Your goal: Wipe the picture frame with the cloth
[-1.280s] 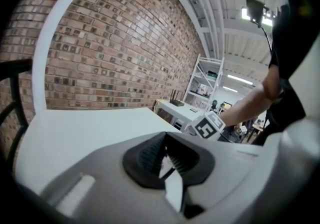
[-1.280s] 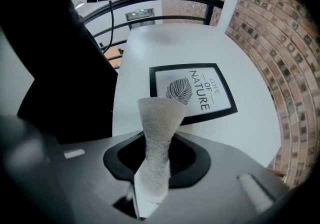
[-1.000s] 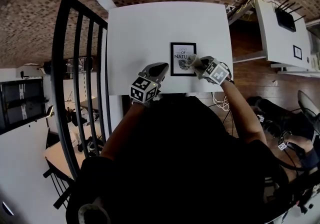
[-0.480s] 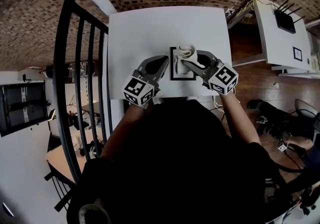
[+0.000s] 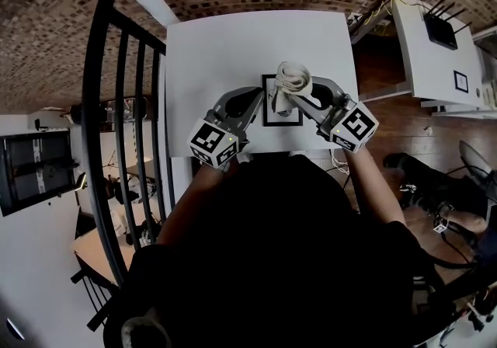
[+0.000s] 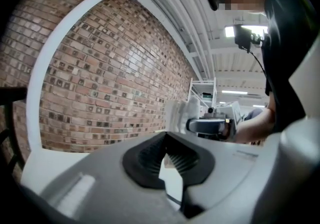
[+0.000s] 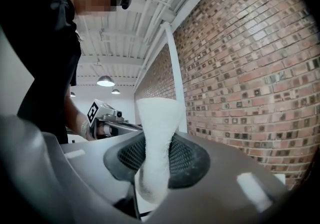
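A black picture frame (image 5: 282, 119) with a white print lies near the front edge of the white table (image 5: 233, 43). My right gripper (image 5: 300, 95) (image 7: 158, 149) is shut on a rolled white cloth (image 5: 293, 76) (image 7: 159, 133), which stands up over the top of the frame. My left gripper (image 5: 260, 98) (image 6: 165, 143) is at the frame's left edge. Its pads meet at the tips, and a thin white and black edge shows between them. Each gripper view shows the other gripper close ahead. The cloth and right gripper hide most of the print.
A black metal railing (image 5: 124, 106) runs along the table's left side. To the right stands a white cabinet (image 5: 435, 43) with a black router on it, and cables (image 5: 365, 20) hang by the table's right corner. A brick wall lies beyond the table.
My left gripper has moved right onto the frame's left edge. The right gripper has carried the cloth from the frame's right side up over its top.
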The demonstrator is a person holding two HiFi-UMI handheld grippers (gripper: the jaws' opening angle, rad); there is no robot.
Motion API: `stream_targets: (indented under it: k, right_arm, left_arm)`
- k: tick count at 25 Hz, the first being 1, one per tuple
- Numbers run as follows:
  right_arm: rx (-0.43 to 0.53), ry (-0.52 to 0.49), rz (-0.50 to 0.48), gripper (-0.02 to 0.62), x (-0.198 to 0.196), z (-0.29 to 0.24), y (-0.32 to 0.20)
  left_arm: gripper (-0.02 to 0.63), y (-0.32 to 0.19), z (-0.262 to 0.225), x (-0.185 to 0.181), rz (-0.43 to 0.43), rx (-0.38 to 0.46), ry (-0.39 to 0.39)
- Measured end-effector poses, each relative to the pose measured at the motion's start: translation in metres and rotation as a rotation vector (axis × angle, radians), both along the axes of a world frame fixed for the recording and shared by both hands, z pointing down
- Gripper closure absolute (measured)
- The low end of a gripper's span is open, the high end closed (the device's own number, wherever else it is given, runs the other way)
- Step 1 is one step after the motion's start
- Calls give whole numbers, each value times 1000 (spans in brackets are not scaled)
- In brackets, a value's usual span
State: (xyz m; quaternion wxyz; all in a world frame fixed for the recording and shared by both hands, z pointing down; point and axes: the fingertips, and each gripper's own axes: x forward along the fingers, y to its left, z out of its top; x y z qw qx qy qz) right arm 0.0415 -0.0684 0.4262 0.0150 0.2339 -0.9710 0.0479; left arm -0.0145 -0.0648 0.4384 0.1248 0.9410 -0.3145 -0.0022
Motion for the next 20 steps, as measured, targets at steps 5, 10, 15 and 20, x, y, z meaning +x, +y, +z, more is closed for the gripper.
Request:
stream_targets:
  k: [5, 10, 15, 20]
  right_arm:
    - [8, -14, 3, 491, -1, -9, -2]
    - [5, -26, 10, 491, -1, -13, -5]
    - [-10, -34, 14, 491, -1, -12, -7]
    - [-12, -32, 7, 491, -3, -11, -7]
  left_arm:
    - [606, -3, -2, 0, 6, 5, -2]
    - [606, -3, -6, 1, 13, 19, -11]
    - [606, -4, -5, 1, 15, 23, -16]
    - [606, -3, -5, 4, 23, 30, -30]
